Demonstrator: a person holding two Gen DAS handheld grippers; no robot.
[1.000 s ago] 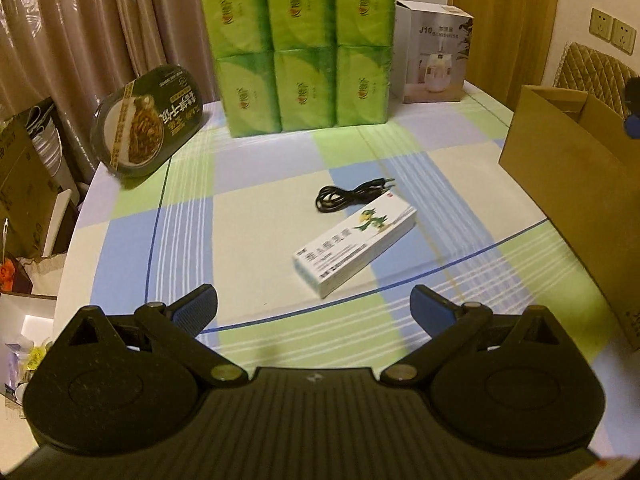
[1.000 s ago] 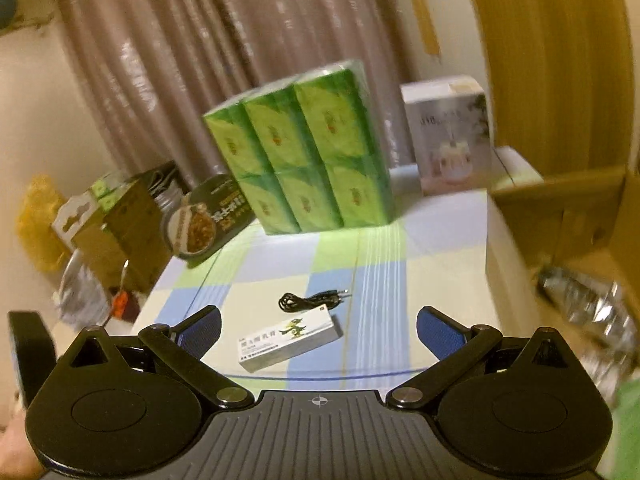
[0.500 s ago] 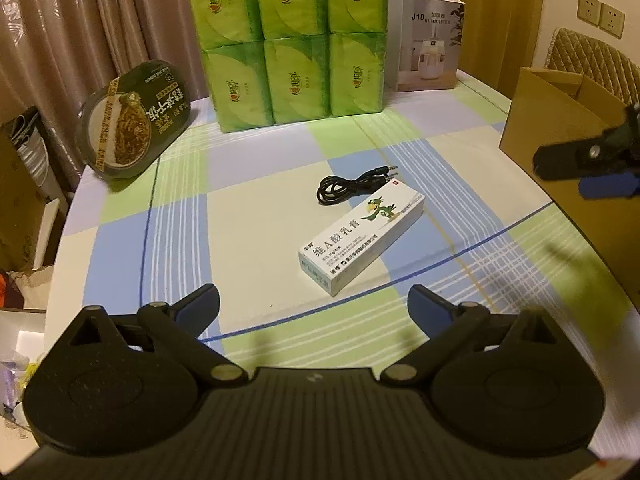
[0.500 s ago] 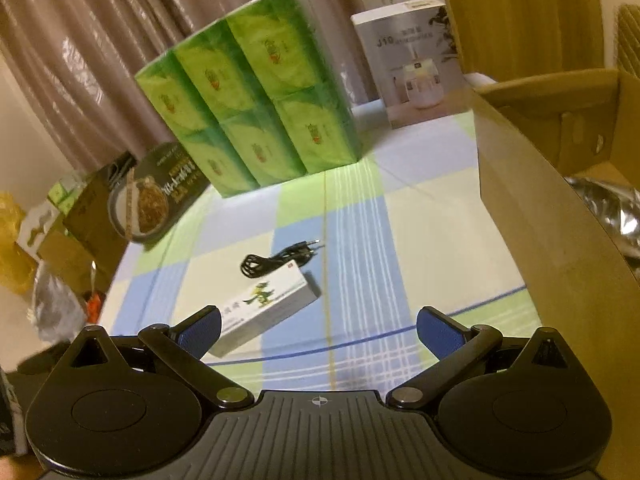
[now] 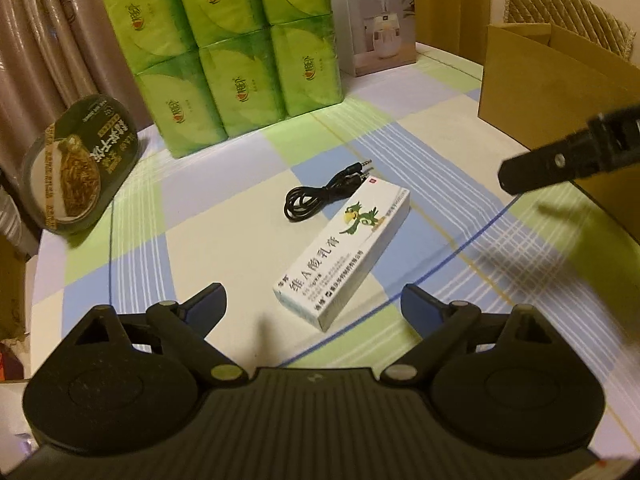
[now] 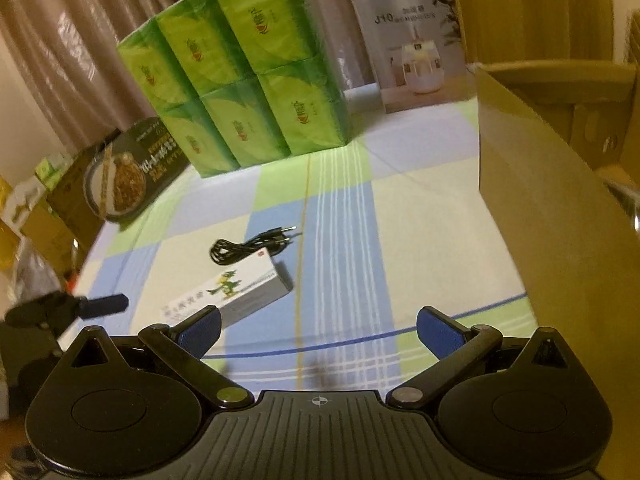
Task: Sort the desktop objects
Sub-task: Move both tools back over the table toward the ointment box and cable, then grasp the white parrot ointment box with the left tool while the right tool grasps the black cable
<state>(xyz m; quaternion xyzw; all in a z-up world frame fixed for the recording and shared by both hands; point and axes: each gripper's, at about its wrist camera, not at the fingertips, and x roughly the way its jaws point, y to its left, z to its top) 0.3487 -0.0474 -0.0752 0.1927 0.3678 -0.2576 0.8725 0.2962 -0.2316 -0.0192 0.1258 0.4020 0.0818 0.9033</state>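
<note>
As both of my tongs have come down and forward over the last second, the white ointment box now lies just ahead of the left gripper, slightly toward its right finger, and fills far more of that view than it did. The left jaws stand wide apart and hold nothing. The right gripper is likewise spread and empty; from it the ointment box lies ahead and to the left, its near end just beyond the left fingertip. The coiled black audio cable rests immediately beyond the box's far end, touching or nearly touching it; I cannot tell which. One finger of my right tongs has entered the left view at its right edge, above the checked tablecloth. The cardboard carton rises close on the right of the right tongs, open at the top. Far ahead stand the green tissue packs, the humidifier box and the leaning noodle bowl. I judge the approach nearly complete: the box is the likely first pick, the carton its probable destination, and nothing is grasped yet.
</note>
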